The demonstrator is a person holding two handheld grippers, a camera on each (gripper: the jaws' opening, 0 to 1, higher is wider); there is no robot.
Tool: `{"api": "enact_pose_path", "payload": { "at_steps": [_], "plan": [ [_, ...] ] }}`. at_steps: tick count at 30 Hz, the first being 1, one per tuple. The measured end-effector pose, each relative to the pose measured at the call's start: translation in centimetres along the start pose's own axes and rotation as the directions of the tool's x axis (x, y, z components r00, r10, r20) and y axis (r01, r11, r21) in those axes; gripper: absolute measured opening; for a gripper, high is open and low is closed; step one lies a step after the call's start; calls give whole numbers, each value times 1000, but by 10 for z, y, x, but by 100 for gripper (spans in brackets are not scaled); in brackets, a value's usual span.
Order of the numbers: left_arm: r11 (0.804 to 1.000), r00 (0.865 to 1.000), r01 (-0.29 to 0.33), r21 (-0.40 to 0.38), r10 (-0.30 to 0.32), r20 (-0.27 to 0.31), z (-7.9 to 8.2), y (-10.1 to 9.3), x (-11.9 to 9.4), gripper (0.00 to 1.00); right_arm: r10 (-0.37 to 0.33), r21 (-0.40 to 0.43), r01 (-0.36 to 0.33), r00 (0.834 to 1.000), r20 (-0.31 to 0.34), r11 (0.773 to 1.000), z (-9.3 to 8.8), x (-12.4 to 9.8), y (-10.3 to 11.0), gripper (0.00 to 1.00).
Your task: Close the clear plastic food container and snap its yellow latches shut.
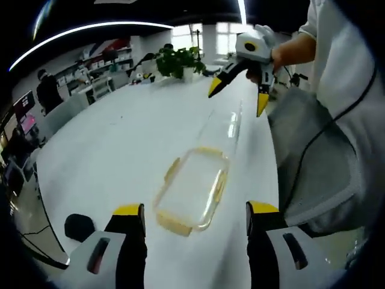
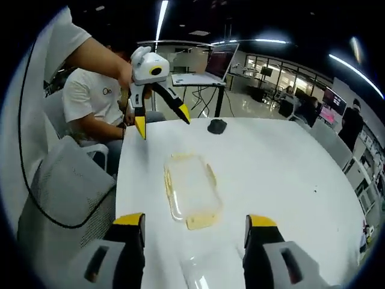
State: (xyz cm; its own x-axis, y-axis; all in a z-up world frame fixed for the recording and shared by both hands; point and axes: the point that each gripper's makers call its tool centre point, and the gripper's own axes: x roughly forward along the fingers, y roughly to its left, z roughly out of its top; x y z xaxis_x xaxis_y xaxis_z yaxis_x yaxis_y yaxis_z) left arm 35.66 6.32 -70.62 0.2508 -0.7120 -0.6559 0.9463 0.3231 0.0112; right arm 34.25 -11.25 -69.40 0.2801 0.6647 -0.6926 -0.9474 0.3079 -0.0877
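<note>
One clear food container [image 1: 191, 191] with yellow latches [image 1: 171, 170] lies flat on the white table [image 1: 114, 150], its lid hard to tell from its base. Beyond the container: one potted plant [image 1: 178, 61]; beside it: one grey mesh chair [image 2: 66, 192], one black puck [image 2: 217, 126]. Two grippers, left gripper [image 2: 161, 119] and right gripper [image 1: 239, 96], hover apart from the container, jaws spread, holding nothing.

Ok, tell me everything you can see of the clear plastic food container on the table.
The clear plastic food container is a rounded-rectangular, transparent tub with yellow latches along its rim, lying flat on the white table. It looks empty. A clear piece, probably its lid, lies next to one end. Whether it is still attached is unclear. Neither the left gripper nor the right gripper touches it.
</note>
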Motion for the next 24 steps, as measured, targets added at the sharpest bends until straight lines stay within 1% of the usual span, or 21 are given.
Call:
{"api": "enact_pose_path", "payload": {
  "at_steps": [1, 4, 5, 7, 9, 10, 12, 14, 16, 19, 24],
  "plan": [
    [1000, 1000, 6, 4, -6, -3, -1, 0, 1, 66, 2, -3, -2, 1000, -6, 1000, -1, 2, -1, 64],
    [999, 999, 54, 10, -54, -7, -3, -3, 4, 66, 21, 25, -21, 1000, -13, 999, -1, 8, -1, 64],
    [999, 999, 51, 9, -51, -9, -4, 0, 6, 65, 31, 32, -31, 999, -10, 999, -1, 11, -1, 64],
    [998, 998, 56, 8, -56, -11, -5, 3, 8, 65, 33, 6, -33, 999, -27, 999, -4, 16, -2, 63],
    [998, 998, 60, 34, -60, -22, -7, 4, 10, 62, 36, -11, -37, 999, -36, 999, -6, 21, -3, 61],
    [997, 997, 65, 50, -63, -33, -10, 6, 11, 62, 39, -14, -39, 998, -42, 999, -7, 24, -4, 60],
    [995, 996, 81, 52, -79, -48, -16, 7, 15, 63, 41, -17, -42, 997, -64, 999, -13, 30, -8, 57],
    [993, 992, 95, 68, -89, -87, -26, 11, 19, 64, 44, -14, -45, 996, -79, 999, -17, 36, -10, 57],
    [992, 990, 107, 71, -100, -97, -30, 13, 22, 63, 48, -31, -51, 995, -90, 998, -19, 40, -10, 56],
    [991, 989, 113, 78, -105, -100, -31, 17, 25, 61, 58, -41, -63, 994, -97, 997, -20, 45, -9, 55],
    [983, 985, 139, 119, -124, -123, -34, 21, 28, 59, 85, -64, -92, 990, -115, 994, -24, 54, -7, 52]
  ]
}}
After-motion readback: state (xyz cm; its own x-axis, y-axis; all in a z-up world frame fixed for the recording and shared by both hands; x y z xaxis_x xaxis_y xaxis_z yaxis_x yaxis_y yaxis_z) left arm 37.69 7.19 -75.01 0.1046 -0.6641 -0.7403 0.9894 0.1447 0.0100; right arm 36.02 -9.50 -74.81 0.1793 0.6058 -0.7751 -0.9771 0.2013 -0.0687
